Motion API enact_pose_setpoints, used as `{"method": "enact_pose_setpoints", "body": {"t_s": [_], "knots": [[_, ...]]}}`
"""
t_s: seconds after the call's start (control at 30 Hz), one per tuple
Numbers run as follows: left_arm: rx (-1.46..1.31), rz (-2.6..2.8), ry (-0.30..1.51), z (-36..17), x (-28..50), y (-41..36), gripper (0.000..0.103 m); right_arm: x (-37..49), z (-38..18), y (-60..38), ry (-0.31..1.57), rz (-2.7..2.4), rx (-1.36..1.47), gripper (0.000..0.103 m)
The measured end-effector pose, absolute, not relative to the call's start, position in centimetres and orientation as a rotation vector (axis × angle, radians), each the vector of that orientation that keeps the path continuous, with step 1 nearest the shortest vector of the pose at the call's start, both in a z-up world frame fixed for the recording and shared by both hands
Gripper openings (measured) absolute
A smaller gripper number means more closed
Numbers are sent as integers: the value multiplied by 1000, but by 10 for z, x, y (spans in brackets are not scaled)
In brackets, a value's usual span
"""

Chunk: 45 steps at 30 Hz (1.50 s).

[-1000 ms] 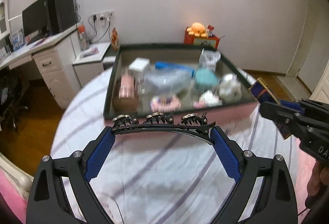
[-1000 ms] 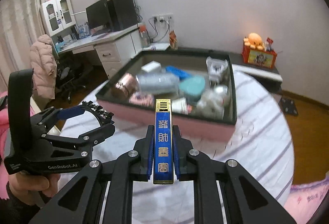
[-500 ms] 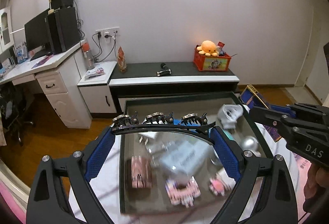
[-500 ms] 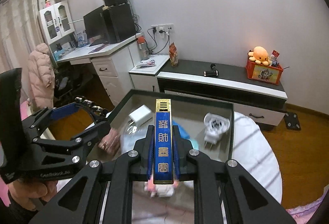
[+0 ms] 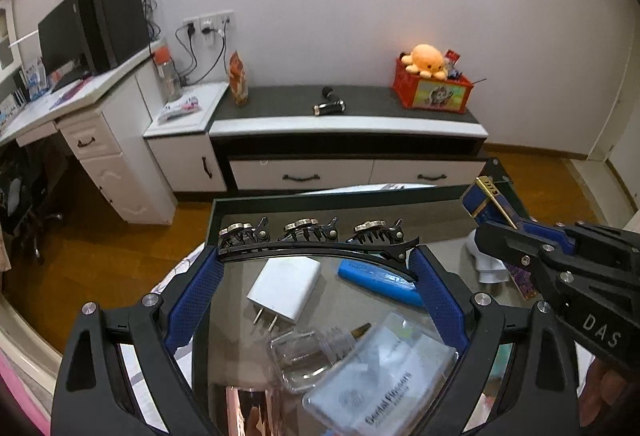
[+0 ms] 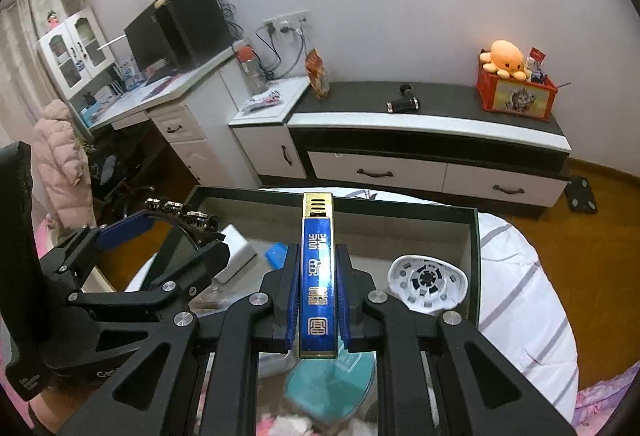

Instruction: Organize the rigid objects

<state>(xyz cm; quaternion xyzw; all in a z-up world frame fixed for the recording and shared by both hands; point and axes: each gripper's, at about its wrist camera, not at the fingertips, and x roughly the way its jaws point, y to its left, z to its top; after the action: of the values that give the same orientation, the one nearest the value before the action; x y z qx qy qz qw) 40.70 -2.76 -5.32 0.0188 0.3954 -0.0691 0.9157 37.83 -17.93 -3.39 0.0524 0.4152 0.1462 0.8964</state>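
Items already fill the dark-rimmed storage box (image 5: 304, 201); above it, left gripper (image 5: 318, 264) grips a black metal hair clip (image 5: 316, 242), right gripper (image 6: 317, 288) clamps a blue-and-gold lighter (image 6: 318, 268), both unplaced.

Charger (image 5: 285, 286) lay in tray (image 5: 320, 201), far left | tube (image 5: 380, 282) right of it | pouch (image 5: 380, 384) nearer | cabinet (image 5: 348, 140) beyond tray | crate (image 5: 430, 92) on cabinet, right
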Motion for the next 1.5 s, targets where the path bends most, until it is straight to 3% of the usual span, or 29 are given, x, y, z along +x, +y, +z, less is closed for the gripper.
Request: {"method": "enact_pose_setpoints", "body": {"t_s": [0.23,0.33,0.37,0.4,0.43,0.47,0.5,0.73,0.8,1.2,1.5], "knots": [[73,-137,864,-68,415,-32,95,392,-50,-184,898,284,128,16],[76,-132,876,-70,415,-33,95,392,-50,-188,894,276,138,23],[78,-130,876,-70,414,-33,96,390,-48,-189,891,276,139,30],[80,-128,876,-70,413,-33,96,389,-47,-190,885,277,143,45],[81,-127,877,-70,411,-32,96,387,-44,-192,874,273,145,54],[81,-124,880,-70,409,-31,96,384,-41,-193,863,266,145,72],[78,-124,882,-70,408,-30,96,383,-39,-193,855,266,145,81],[90,-143,899,-65,395,-28,103,368,-29,-200,827,250,168,90],[88,-136,895,-62,391,-27,103,363,-26,-202,812,253,185,103],[55,-42,790,-29,337,-5,103,320,-5,-199,754,219,184,103],[15,-21,698,2,257,13,103,242,27,-178,662,171,41,103]]}}
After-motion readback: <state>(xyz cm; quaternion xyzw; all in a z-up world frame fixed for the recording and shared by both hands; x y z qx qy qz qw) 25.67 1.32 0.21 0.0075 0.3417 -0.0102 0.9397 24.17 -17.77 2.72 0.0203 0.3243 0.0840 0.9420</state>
